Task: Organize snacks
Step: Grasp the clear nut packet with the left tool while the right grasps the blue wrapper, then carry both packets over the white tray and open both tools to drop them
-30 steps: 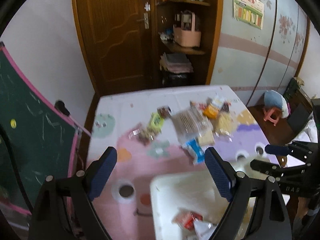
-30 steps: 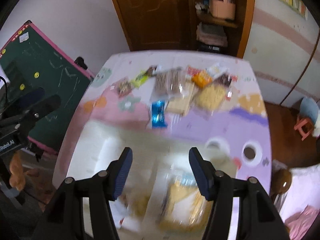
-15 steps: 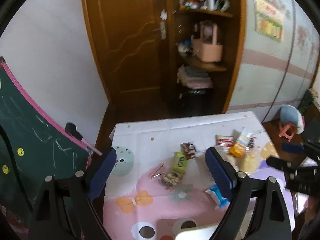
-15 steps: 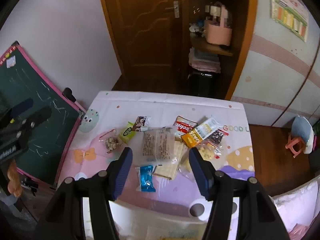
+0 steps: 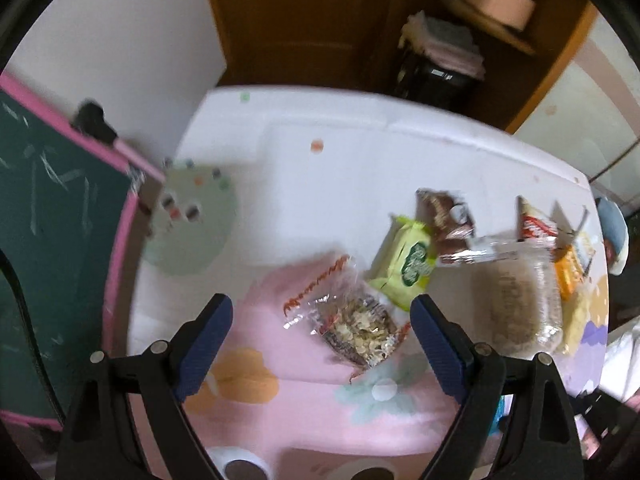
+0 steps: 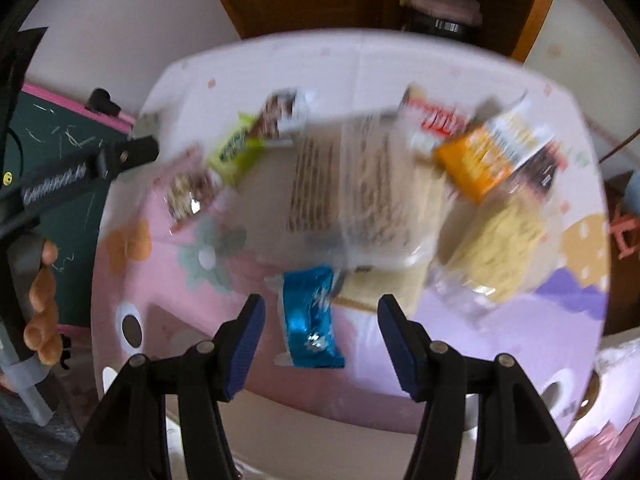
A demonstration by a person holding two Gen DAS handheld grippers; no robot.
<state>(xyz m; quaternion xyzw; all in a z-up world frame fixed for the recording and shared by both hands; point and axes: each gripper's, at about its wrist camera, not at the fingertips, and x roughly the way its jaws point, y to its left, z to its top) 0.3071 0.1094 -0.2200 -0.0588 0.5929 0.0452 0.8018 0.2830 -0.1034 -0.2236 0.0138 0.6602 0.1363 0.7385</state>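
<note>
Several snack packs lie on a table with a pink cartoon cloth [image 5: 304, 184]. My left gripper [image 5: 320, 332] is open and empty, just above a clear bag of oat clusters [image 5: 352, 328]. A green pack [image 5: 404, 264] and a brown pack [image 5: 444, 216] lie beyond it. My right gripper [image 6: 320, 332] is open and empty, over a blue foil pack [image 6: 310, 316]. A big clear cracker bag [image 6: 352, 184], an orange pack [image 6: 476, 164] and a yellow snack bag [image 6: 492, 240] lie further back. The left gripper shows at the left of the right wrist view [image 6: 80, 168].
A green chalkboard with a pink frame [image 5: 48, 216] stands left of the table. A brown door and a shelf unit [image 5: 440, 48] stand behind the table. A white bin's rim [image 6: 304, 444] shows at the near table edge. Both views are motion-blurred.
Both grippers have dropped down and forward toward the snacks. The left one now hovers over the oat bag, the right one over the blue pack. Both stay open.
</note>
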